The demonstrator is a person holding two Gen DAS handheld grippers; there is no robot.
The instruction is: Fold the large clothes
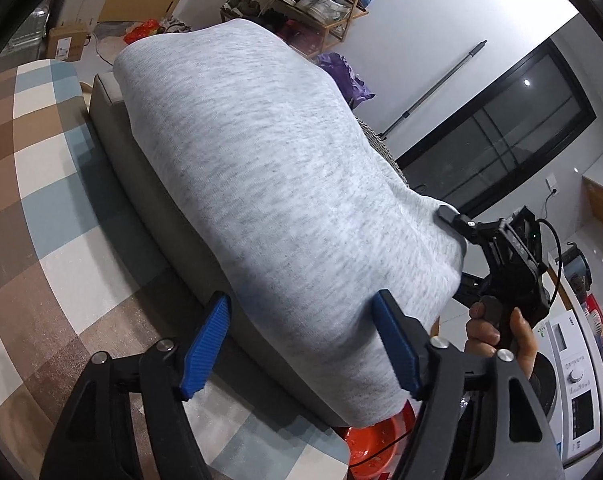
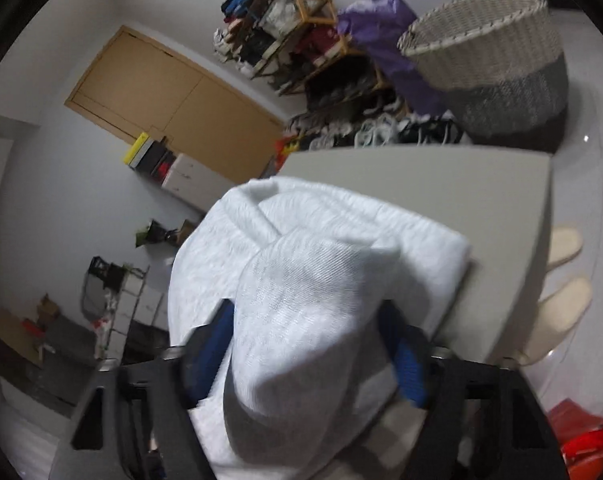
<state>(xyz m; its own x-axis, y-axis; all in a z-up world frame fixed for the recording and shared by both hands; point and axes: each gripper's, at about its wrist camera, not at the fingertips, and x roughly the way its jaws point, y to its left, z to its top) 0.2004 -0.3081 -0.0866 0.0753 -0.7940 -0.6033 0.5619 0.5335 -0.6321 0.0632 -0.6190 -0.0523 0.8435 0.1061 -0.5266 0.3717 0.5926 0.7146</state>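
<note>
One grey sweatshirt (image 1: 285, 200) hangs folded over the grey table (image 1: 141, 184), its near edge between the two blue pads of my left gripper (image 1: 305, 344), whose jaws stand wide. My right gripper (image 1: 457, 232), one hand (image 1: 501, 336) on its handle, meets the garment's far corner; its own camera shows cloth bunched between the blue pads (image 2: 409, 364), though blur keeps me from telling whether they clamp it. One woven basket (image 2: 497, 60) stands beyond the table.
</note>
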